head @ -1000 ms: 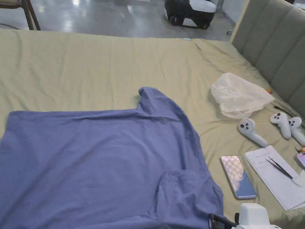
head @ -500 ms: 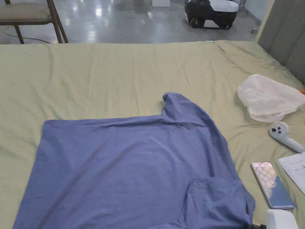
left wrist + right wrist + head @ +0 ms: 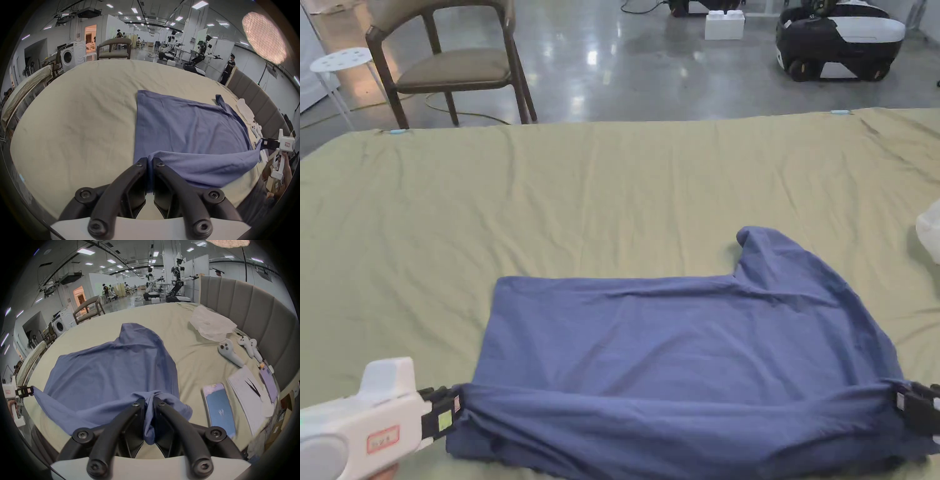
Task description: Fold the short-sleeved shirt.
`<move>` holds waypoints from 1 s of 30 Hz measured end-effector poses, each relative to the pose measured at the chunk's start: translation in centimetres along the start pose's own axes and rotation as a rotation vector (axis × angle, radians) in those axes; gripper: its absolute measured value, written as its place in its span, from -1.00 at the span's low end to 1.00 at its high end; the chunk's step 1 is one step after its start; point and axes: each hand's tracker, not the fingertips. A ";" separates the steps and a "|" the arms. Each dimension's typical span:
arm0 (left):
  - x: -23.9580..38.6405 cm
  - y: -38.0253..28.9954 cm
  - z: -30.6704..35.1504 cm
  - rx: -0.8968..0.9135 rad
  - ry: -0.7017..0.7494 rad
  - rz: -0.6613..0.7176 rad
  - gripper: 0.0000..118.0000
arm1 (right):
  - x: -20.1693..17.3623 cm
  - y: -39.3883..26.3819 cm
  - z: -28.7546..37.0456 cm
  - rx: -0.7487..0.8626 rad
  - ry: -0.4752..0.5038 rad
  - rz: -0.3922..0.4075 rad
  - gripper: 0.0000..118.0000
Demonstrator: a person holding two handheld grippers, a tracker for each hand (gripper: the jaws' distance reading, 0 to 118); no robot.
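Your left tongs (image 3: 150, 164) and right tongs (image 3: 149, 400) each pinch a near corner of the blue shirt (image 3: 687, 350) on the bed (image 3: 581, 187), near its front edge. It is light and limp — it sags between grips, so hold the corners and keep it taut.

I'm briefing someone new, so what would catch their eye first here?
The blue short-sleeved shirt spread on the olive bedsheet, its near edge lifted. The left gripper and right gripper each pinch one end of that edge, stretching it between them.
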 end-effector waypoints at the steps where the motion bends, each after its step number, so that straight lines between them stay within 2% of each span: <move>1: -0.2 0.9 -1.1 -0.014 -0.002 0.015 -0.94 | 0.2 0.7 -1.2 -0.012 -0.002 -0.023 -0.88; 3: -0.6 2.7 -3.3 -0.021 0.006 0.029 -0.94 | 0.8 1.9 -3.9 -0.042 -0.004 -0.062 -0.89; 7: -0.6 4.6 -6.1 -0.042 0.011 0.031 -0.94 | 0.4 2.9 -6.5 -0.066 -0.026 -0.053 -0.88; 10: -1.4 5.0 -7.9 -0.058 0.000 0.041 -0.94 | 0.5 2.8 -7.6 -0.090 -0.035 -0.084 -0.86; 12: -1.7 5.0 -8.2 -0.066 0.000 0.044 -0.86 | 0.6 2.4 -7.5 -0.085 -0.050 -0.104 -0.61; 13: -1.4 4.8 -7.8 -0.064 -0.003 0.035 -0.67 | 0.7 2.2 -7.4 -0.085 -0.054 -0.105 -0.33; 14: -1.2 4.5 -7.4 -0.042 0.020 0.013 -0.20 | 0.9 2.0 -7.0 -0.076 -0.048 -0.106 0.02; 15: -1.1 4.2 -6.7 -0.016 0.046 -0.010 0.19 | 1.1 1.8 -6.5 -0.067 -0.038 -0.107 0.13; 16: -1.1 3.9 -5.9 0.005 0.045 -0.023 0.39 | 1.2 1.6 -5.9 -0.052 -0.030 -0.109 0.13; 19: 0.0 2.6 -1.0 0.156 0.008 -0.053 0.40 | 1.2 1.1 -2.7 0.041 0.012 -0.087 0.12; 22: 1.6 0.2 5.3 0.393 -0.035 -0.073 0.40 | -0.1 -0.3 2.3 0.169 0.080 -0.054 0.12; 27: 5.0 -3.6 13.4 0.568 -0.018 -0.082 0.36 | -2.6 -3.6 9.4 0.320 0.153 0.024 0.08; 28: 5.5 -4.3 14.4 0.579 -0.026 -0.097 0.30 | -3.2 -4.2 10.5 0.335 0.161 0.045 0.03; 30: 6.8 -5.6 16.2 0.565 -0.027 -0.100 0.03 | -4.8 -5.4 12.6 0.360 0.138 0.093 -0.28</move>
